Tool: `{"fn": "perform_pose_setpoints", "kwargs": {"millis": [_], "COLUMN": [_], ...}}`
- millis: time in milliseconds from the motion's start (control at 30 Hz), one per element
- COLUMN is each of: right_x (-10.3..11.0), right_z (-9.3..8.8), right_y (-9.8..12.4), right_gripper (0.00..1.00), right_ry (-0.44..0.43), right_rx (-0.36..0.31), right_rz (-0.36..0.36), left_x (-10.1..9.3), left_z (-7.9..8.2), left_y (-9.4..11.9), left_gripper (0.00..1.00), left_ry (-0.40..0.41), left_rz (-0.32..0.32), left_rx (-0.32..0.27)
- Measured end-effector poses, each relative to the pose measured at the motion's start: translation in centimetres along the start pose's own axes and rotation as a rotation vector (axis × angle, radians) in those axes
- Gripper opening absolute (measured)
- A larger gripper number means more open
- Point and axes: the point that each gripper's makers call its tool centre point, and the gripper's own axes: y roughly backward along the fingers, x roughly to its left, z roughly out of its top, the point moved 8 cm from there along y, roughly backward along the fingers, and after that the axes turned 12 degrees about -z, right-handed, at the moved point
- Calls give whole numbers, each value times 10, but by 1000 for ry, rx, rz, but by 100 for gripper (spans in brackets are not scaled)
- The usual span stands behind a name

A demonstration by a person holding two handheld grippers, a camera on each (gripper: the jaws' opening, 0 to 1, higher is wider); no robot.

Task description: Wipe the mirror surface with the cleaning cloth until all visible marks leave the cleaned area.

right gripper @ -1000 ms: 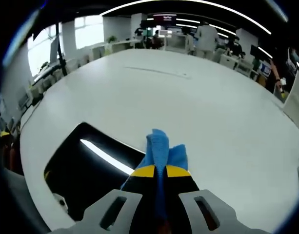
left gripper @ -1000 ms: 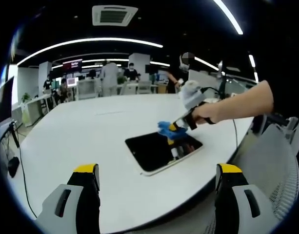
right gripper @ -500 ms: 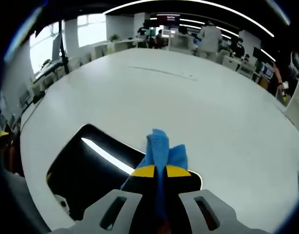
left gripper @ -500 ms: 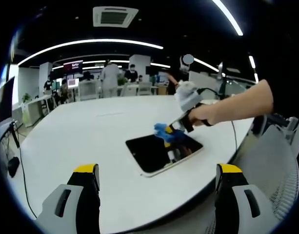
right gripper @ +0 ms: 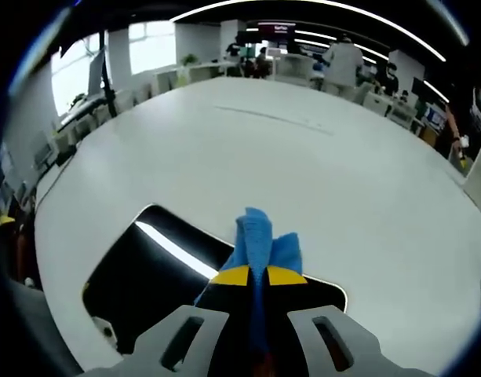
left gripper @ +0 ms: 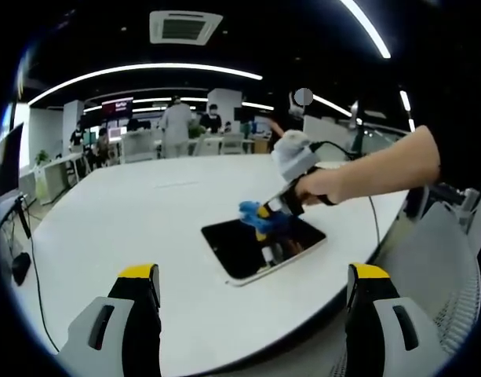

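1. The mirror (left gripper: 262, 244) lies flat on the white table (left gripper: 138, 228), near the edge closest to the left gripper view; it is a dark rectangle with rounded corners and a pale border; in the right gripper view the mirror (right gripper: 150, 271) reflects a bright ceiling light as a slanted streak.
2. The right tool (right gripper: 250, 275) is clamped on the cleaning cloth (right gripper: 260, 239) — its yellow-tipped jaws are pressed together with the blue fabric bunched between them and sticking out ahead; the cloth sits over the mirror's far edge, and whether it presses on the glass I cannot tell.
3. In the left gripper view the same right tool (left gripper: 265, 210) comes in from the right, held by a person's hand (left gripper: 317, 187) on a bare forearm, with the blue cleaning cloth (left gripper: 252, 214) at its tip over the far edge of the mirror; a cable trails from the tool's body.
4. The left tool (left gripper: 253, 276) hovers well apart from the mirror, off the near edge of the table; its jaws stand wide apart — nothing between them.
5. A mesh chair back (left gripper: 440, 275) stands at the right of the left gripper view; people and desks fill the office beyond the table.
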Motion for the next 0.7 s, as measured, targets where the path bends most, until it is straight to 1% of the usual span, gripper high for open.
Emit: {"fn": "perform_pose_setpoints", "kwargs": {"millis": [333,400,467,533,700], "right_x": [13,18,19,25,33], "right_z": [6,7,8,10,14], "right_y": [-2,-1,-3,-3,-7], "right_gripper": [1,1,1,1,1], "right_ry": [8,9,11,12,15], "right_rx": [-3,-4,-6,-9,-15], "right_rz": [17,22,28,34,48], "left_x": [-1,0,0,0,0], "left_z": [0,0,0,0,0], "left_y": [0,0,0,0,0], "left_gripper": [98,98,98,99,99], "left_ry": [0,0,-1,-1,0], "left_rz": [-7,-7,-4,-4,-4], "left_rx": [0,-3,-5,-3,-3]}}
